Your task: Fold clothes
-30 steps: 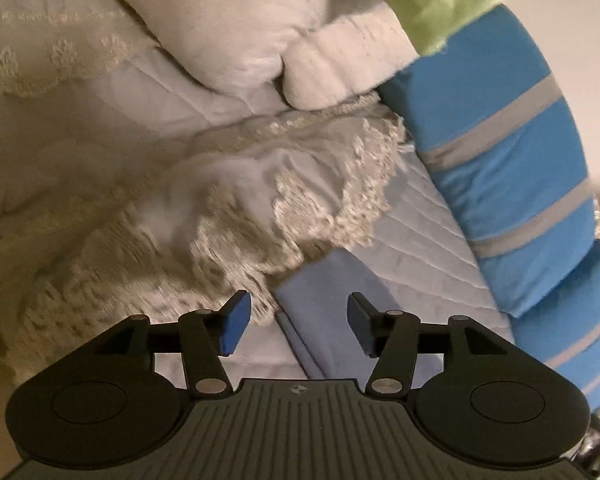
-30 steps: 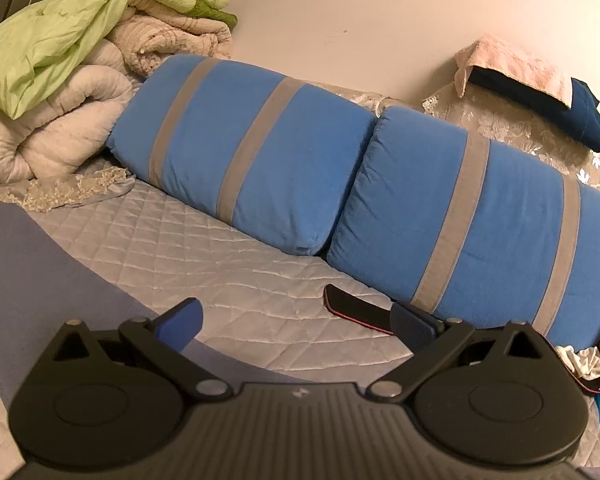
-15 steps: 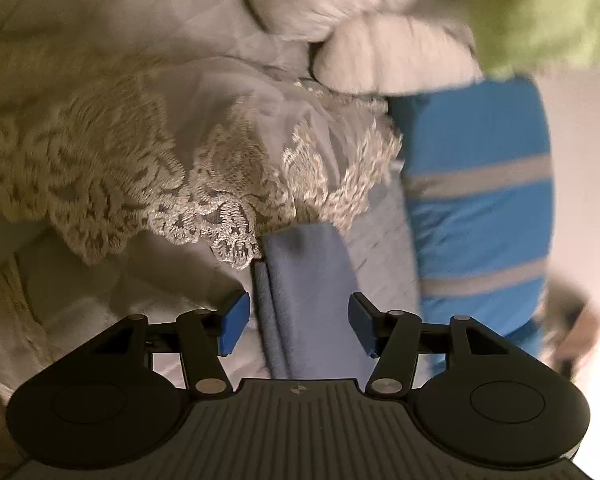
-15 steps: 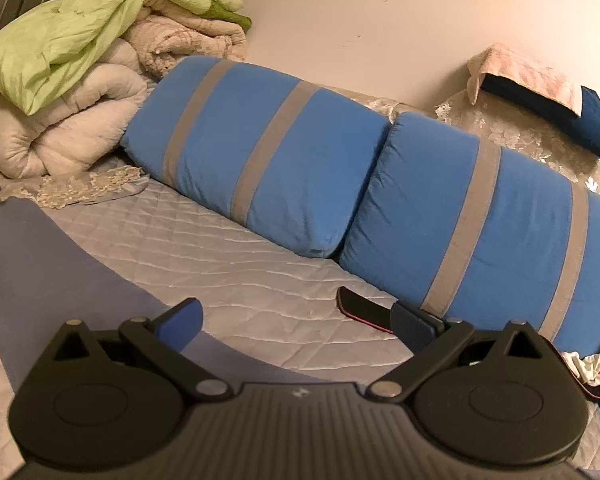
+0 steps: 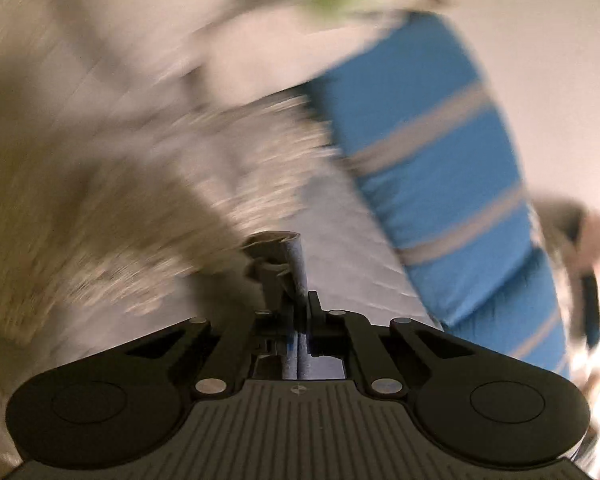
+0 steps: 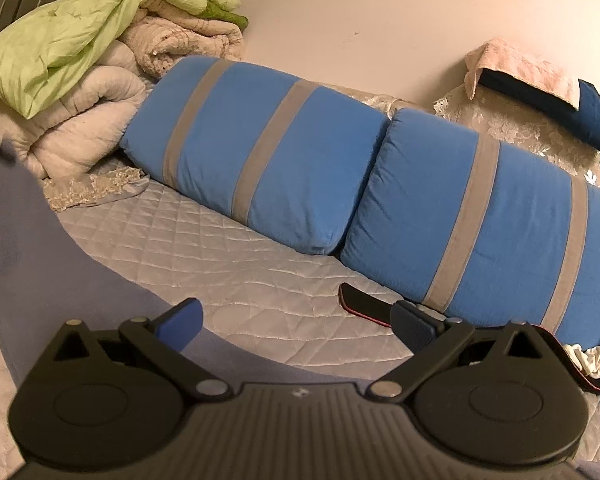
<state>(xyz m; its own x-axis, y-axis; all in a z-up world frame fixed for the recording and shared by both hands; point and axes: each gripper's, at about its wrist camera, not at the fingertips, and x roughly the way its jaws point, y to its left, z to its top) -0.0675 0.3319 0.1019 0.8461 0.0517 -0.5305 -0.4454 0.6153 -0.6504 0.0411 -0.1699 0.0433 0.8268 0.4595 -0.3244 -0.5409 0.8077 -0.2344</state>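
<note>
Two grippers are in play, and only one has been committed; the left gripper [image 5: 300, 300], whose jaws stood half-open around a folded edge of the blue-grey garment [image 6: 60, 264] a second ago, is now seen clamped on that edge, a narrow pinch of the cloth rising between the pads and running back through the gap toward the camera; the left view is heavily smeared, so a quick swing of that hand is indicated, and the lace-trimmed coverlet [image 5: 148, 216] and the blue striped cushions [image 6: 260, 148] are streaked across it; the right gripper [image 6: 296, 320] is held as it was, its fingers spread wide with nothing between them, poised above the near part of the garment; the garment itself is spread over the quilted bed cover [image 6: 228, 248], its long curved edge sweeping from the far left, where its end looks lifted off the bed, down under the right gripper; a dark phone with a red rim [image 6: 360, 300] lies on the quilt just beside the right finger, clear of the cloth; the grasp is judged to mark the start of a fold, the seized end being carried across while the rest lies flat; the right fingers are likely to be needed next, either to pin or to take a second corner.
</note>
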